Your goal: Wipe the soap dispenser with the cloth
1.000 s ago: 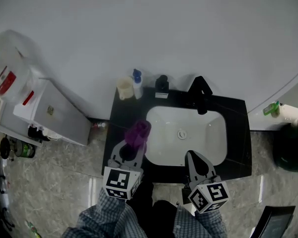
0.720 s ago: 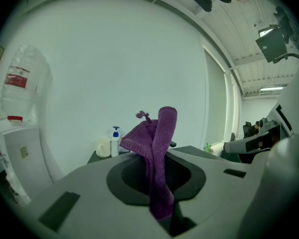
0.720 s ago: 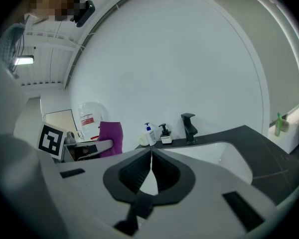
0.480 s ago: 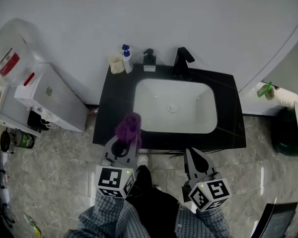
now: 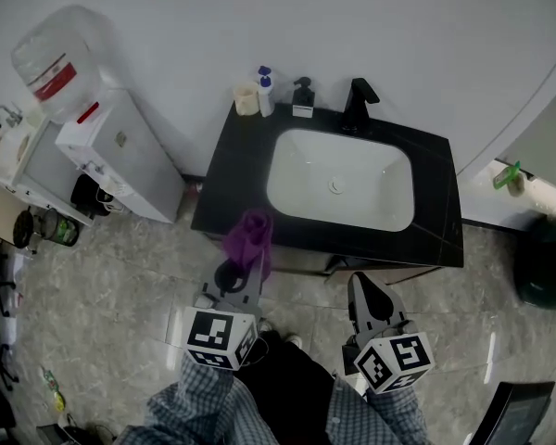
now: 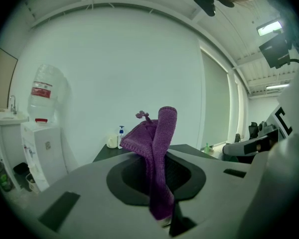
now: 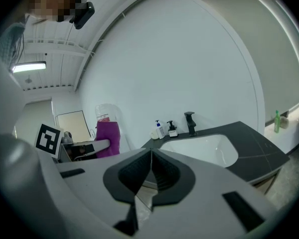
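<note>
A purple cloth (image 5: pixel 249 239) sticks up from my left gripper (image 5: pixel 238 272), whose jaws are shut on it; in the left gripper view the cloth (image 6: pixel 157 156) fills the middle. My right gripper (image 5: pixel 368 297) is shut with nothing in it. Both hang over the floor in front of the black sink counter (image 5: pixel 230 170). The black soap dispenser (image 5: pixel 303 98) stands at the counter's back edge, left of the black faucet (image 5: pixel 358 105), far from both grippers. In the right gripper view the dispenser (image 7: pixel 172 129) is small beside the faucet (image 7: pixel 190 123).
A white bottle with a blue pump (image 5: pixel 264 91) and a cream cup (image 5: pixel 246 99) stand left of the dispenser. The white basin (image 5: pixel 341 180) is sunk in the counter. A water dispenser (image 5: pixel 111 151) with a big bottle (image 5: pixel 57 63) stands left; a green bottle (image 5: pixel 506 178) at right.
The view has drawn back from the sink: the counter now lies farther away and both grippers hang over the floor. The left gripper still holds the cloth.
</note>
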A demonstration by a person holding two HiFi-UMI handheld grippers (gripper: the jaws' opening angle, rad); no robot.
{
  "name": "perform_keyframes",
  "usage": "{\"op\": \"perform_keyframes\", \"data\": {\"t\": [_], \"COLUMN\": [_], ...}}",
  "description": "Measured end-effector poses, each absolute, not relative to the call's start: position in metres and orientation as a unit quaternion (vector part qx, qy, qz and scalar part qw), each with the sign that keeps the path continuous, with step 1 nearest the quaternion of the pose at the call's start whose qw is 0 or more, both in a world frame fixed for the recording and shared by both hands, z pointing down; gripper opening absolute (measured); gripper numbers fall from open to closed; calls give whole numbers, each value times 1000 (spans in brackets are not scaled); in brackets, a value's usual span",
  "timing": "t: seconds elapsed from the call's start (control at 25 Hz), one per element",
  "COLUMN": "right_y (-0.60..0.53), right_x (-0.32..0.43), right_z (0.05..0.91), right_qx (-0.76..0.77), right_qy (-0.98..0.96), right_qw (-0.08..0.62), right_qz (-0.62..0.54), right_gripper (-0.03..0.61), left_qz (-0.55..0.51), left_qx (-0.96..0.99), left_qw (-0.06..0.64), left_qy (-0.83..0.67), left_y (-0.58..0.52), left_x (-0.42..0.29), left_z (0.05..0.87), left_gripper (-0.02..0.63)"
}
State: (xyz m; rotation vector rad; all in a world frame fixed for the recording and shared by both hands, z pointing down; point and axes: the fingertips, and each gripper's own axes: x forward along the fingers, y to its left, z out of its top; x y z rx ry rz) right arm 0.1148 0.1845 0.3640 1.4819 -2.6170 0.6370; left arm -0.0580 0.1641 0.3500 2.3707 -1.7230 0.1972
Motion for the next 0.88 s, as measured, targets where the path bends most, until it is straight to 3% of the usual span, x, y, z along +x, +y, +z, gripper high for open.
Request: {"op": "perform_keyframes", "data": {"t": [0.88], "right_y": [173], "right_x": [66], "right_z": [346], "right_qx": [473], "right_qy": [-859], "right_qw": [43], "right_qz": [190], "right_gripper": [18], "left_qz": [77], "left_qx": [833], "left_qw": [101], "left_qy": [-538], "left_y": [163], "left_x": [-62], "left_z": [343], "left_gripper": [60]}}
